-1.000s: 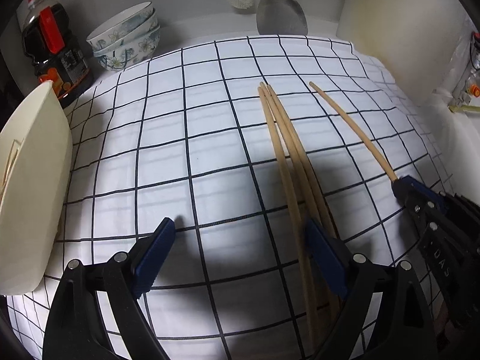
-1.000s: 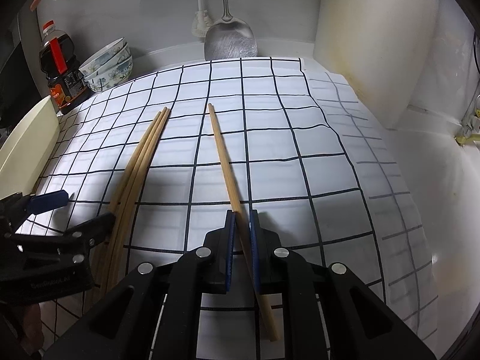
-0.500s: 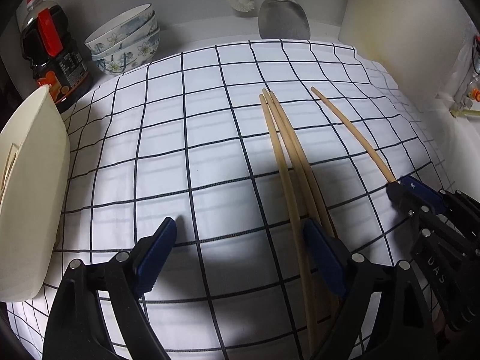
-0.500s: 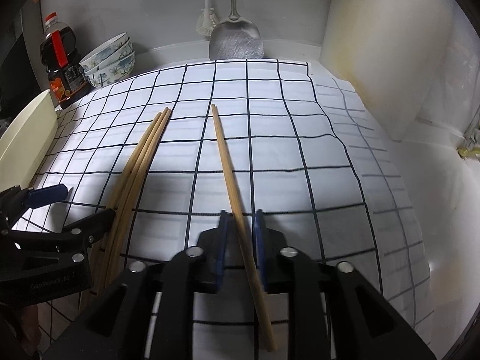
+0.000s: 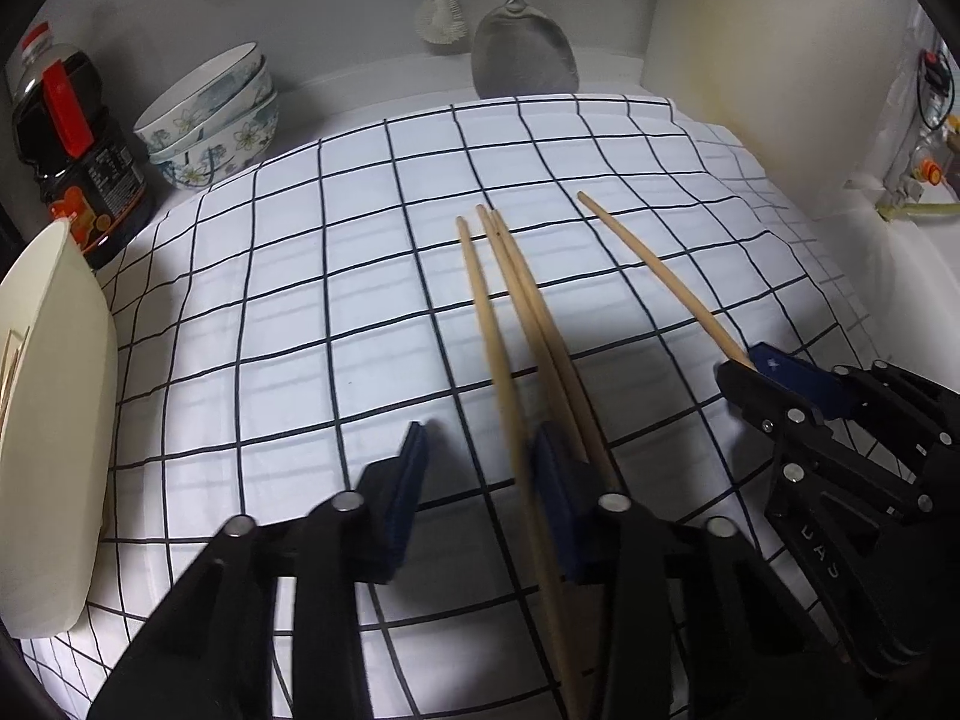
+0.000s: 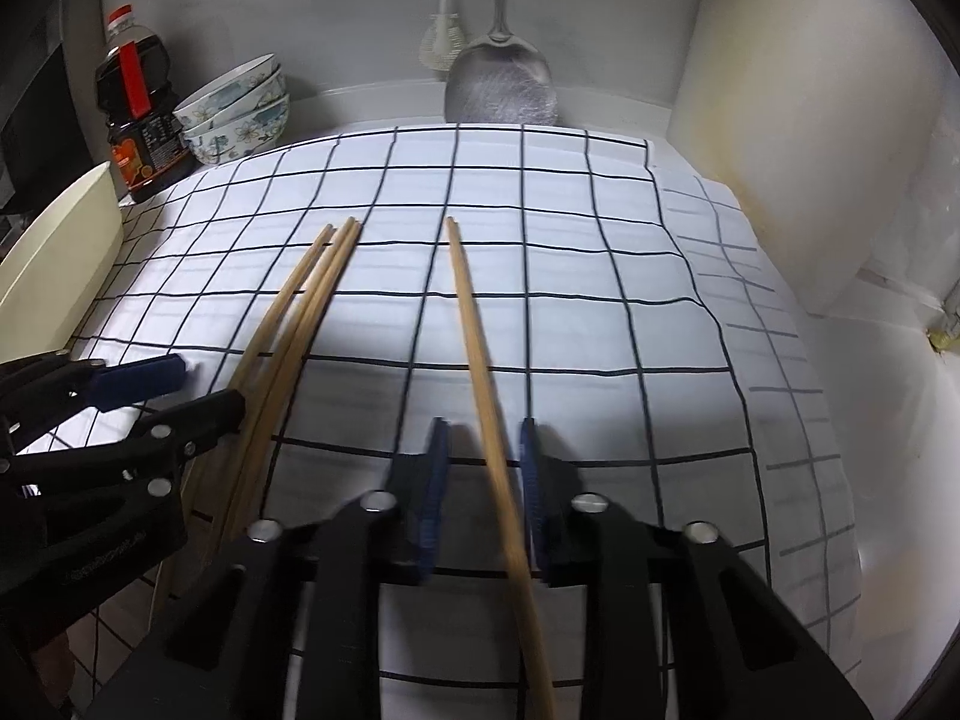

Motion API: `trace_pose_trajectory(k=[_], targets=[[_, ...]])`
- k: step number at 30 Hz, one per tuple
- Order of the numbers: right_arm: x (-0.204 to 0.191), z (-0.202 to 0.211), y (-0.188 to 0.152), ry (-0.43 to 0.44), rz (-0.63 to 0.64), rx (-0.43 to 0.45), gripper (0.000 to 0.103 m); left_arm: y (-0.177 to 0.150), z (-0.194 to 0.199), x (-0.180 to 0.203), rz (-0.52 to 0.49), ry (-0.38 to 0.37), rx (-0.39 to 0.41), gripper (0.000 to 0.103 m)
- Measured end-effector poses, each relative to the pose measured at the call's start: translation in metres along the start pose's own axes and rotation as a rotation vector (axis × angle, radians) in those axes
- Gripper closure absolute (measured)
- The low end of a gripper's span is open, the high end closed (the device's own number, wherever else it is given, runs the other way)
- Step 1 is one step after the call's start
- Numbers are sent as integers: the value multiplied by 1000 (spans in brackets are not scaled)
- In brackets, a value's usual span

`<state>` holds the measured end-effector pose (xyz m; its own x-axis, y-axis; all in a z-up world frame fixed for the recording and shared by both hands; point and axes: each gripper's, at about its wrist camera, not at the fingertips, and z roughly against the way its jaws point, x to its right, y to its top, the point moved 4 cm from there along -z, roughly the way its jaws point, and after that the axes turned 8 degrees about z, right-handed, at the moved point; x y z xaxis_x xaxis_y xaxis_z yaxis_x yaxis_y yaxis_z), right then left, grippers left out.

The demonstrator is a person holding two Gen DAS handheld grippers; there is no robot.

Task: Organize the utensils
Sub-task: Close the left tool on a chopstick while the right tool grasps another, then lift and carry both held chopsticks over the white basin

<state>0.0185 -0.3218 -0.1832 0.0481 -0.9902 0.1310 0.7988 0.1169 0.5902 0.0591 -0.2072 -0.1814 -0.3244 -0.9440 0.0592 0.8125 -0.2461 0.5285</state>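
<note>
Three wooden chopsticks (image 5: 528, 306) lie together on a white cloth with a black grid (image 5: 288, 312). My left gripper (image 5: 480, 462) is closing over their near ends. One blurred chopstick runs between its jaws by the right pad; the other two pass over that pad. A single chopstick (image 6: 471, 336) lies to the right and runs between the blue pads of my right gripper (image 6: 483, 462). Those jaws are closing too, with a gap still showing on the chopstick's left. The single chopstick (image 5: 654, 276) leads into my right gripper (image 5: 750, 363) in the left wrist view. The right wrist view has my left gripper (image 6: 204, 390) beside the three chopsticks (image 6: 300, 312).
A cream oval container (image 5: 48, 420) stands at the cloth's left edge. Behind it are a dark sauce bottle (image 5: 72, 144) and stacked floral bowls (image 5: 210, 120). A metal spatula (image 5: 522, 54) and a white brush (image 5: 441, 18) hang on the back wall. A cream wall panel (image 6: 798, 150) bounds the right.
My left gripper's jaws have come much closer together, and one of the three chopsticks now blurs apart from the other two. My right gripper's pads, tight on the single chopstick before, now stand apart.
</note>
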Motion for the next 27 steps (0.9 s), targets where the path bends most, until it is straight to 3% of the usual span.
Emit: trace_pose_trajectory(k=[4, 13, 27], targets=[[0, 0, 0, 10, -8, 0, 97, 0, 0, 3, -10, -12, -9, 94], [6, 4, -1, 93, -127, -33, 97, 1, 5, -14, 36, -25, -54, 96], [-16, 48, 21, 122, -149, 19, 97, 20, 55, -36, 29, -50, -4, 96]])
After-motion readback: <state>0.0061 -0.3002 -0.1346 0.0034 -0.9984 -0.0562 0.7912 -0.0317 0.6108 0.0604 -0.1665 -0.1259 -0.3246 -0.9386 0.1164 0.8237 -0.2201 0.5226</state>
